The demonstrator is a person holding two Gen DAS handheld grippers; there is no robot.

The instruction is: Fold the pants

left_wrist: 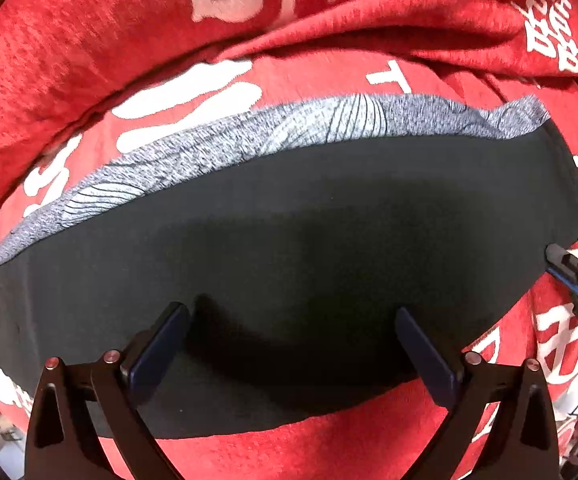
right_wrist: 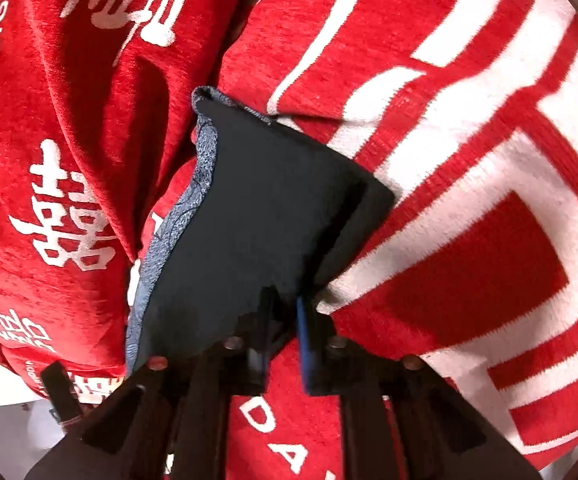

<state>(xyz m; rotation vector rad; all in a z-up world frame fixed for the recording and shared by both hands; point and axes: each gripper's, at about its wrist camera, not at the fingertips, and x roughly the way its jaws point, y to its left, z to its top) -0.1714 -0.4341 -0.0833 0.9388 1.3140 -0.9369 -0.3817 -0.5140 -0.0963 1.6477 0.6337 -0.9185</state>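
Right gripper (right_wrist: 285, 312) pinches the pants (right_wrist: 265, 208) edge to pull the fold flat; left gripper (left_wrist: 291, 344) hovers wide apart above.

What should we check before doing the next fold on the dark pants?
1. Right hand-held gripper pinching the dark pants: ok, closed on the edge.
2. Left hand-held gripper ready to grab: ok, wide open above the fabric, holding nothing.
3. Pants lying flat: ok in the left wrist view, smooth, no big wrinkles.
4. Grey patterned band lined up along the far edge: ok on the whole, slightly wavy at its right end.
5. Red blanket underneath flat: not ok, it is bunched up behind the pants.
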